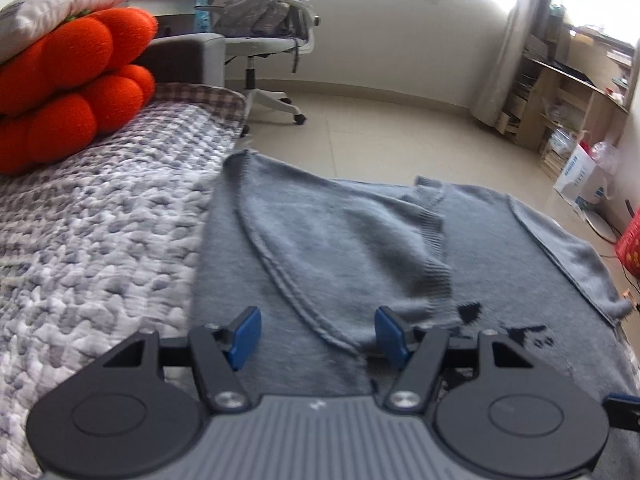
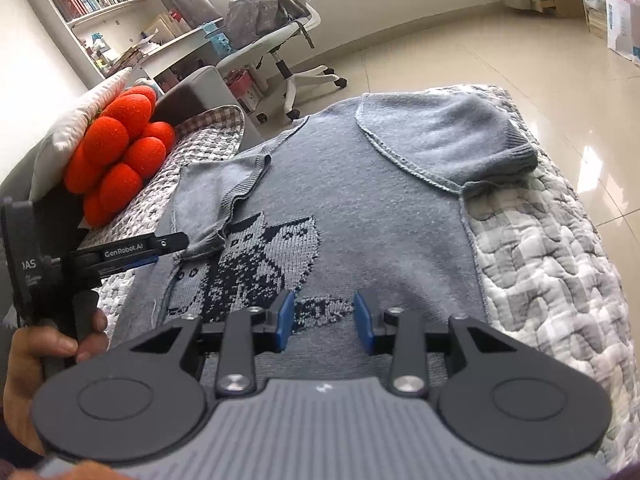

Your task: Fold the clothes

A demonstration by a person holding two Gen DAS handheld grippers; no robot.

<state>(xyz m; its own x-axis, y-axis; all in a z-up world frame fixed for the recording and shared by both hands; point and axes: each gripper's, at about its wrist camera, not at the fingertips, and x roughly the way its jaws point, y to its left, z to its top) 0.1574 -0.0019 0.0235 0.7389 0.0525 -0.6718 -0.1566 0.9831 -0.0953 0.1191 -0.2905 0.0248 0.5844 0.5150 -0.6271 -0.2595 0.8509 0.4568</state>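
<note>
While both tools hover over the bed:
Sweater: grey knit sweater (image 2: pixel 360 216) lies flat on quilted bedspread (image 2: pixel 540 248), one sleeve folded inward at 9 o'clock.
Left hand-held gripper (image 1: pixel 318 334): jaws apart, empty.
Right hand-held gripper (image 2: pixel 324 320): jaws apart, empty.

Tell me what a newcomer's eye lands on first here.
First, the bright orange plush cushion stacked at the far left of the bed, under a pale pillow. Next, the grey sweater spread flat across the quilt, a dark knitted animal pattern on its front and one sleeve folded inward. In the foreground, the right gripper hovers open over the hem, while the left gripper reaches the folded sleeve.
</note>
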